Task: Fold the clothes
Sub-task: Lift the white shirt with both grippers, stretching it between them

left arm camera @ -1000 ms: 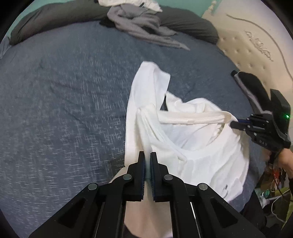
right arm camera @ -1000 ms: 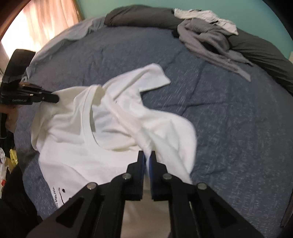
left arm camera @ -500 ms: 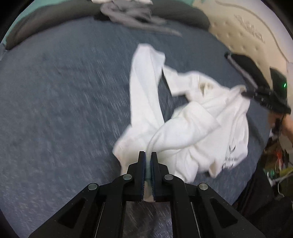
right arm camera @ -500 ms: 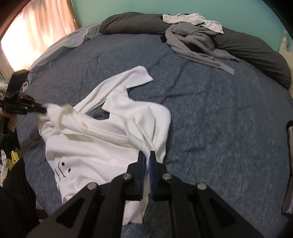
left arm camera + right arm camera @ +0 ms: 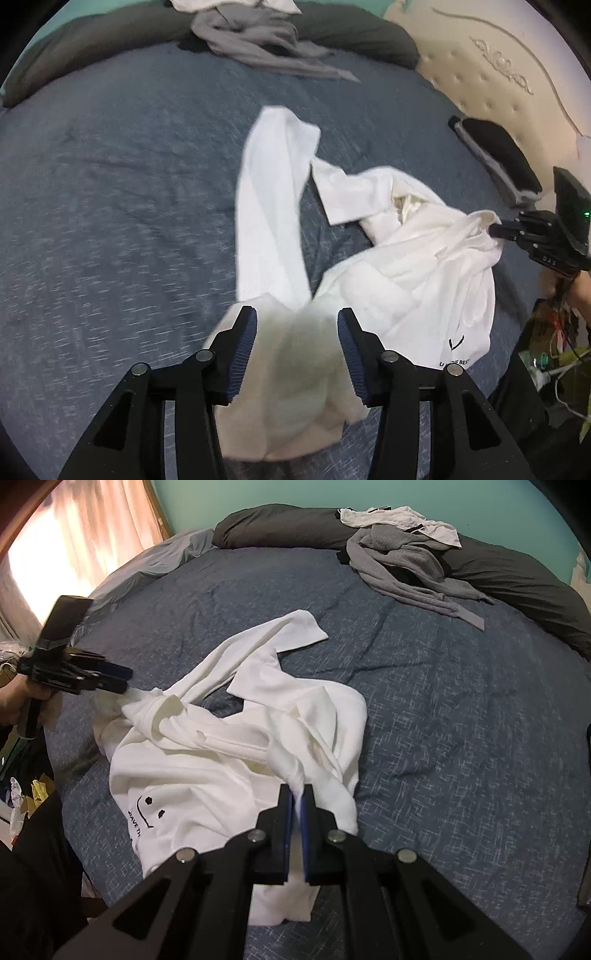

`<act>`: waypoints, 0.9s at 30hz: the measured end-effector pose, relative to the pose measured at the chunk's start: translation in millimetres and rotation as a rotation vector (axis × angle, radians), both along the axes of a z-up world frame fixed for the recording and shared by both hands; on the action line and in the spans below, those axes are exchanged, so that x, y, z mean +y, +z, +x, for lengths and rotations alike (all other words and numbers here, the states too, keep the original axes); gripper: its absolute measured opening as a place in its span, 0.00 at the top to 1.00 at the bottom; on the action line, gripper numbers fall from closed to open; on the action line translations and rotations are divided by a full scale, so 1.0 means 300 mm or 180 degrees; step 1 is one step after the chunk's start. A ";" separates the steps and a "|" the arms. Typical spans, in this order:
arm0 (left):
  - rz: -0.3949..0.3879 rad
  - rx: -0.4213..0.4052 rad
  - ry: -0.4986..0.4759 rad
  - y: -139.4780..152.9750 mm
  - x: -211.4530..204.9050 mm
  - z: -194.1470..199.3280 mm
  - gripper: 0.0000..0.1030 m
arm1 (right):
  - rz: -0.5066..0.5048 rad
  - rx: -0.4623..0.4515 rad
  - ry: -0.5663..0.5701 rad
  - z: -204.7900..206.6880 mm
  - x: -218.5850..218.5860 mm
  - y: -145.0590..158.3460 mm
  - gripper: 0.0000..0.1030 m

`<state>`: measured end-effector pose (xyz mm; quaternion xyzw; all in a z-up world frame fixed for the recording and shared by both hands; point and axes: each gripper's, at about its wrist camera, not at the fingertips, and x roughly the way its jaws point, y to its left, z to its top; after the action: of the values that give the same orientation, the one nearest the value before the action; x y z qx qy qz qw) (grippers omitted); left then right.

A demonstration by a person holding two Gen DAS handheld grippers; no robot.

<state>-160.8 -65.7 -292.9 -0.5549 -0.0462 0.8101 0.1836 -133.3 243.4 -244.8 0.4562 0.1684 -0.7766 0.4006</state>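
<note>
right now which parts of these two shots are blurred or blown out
Left wrist view: the white shirt smears softly between the left gripper's opening jaws, and the blue bedspread streaks with motion. Right wrist view: the curtain is blown out by backlight, the shirt cloth at the shut right gripper is blurred; both views bend at the edges.

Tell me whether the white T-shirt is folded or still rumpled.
Rumpled, not folded: the white T-shirt lies twisted and bunched on the blue bedspread, one sleeve flung out.
</note>
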 end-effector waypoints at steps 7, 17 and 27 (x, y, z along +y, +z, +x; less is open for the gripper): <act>0.0048 -0.0223 -0.0275 -0.065 0.065 0.027 0.69 | -0.0025 0.0007 0.0008 0.017 0.017 0.016 0.96; -0.0216 0.0412 -0.0356 0.161 0.065 0.081 0.92 | -0.0247 0.0164 -0.0180 -0.012 0.014 0.134 0.96; -0.0369 0.1349 -0.0048 0.576 0.008 0.090 0.94 | -0.0693 0.0685 -0.0346 -0.052 0.011 0.502 0.96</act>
<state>-134.0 -63.3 -120.1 -0.3822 0.0442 0.9085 0.1630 -149.0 246.8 -94.2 0.3327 0.1003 -0.8551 0.3847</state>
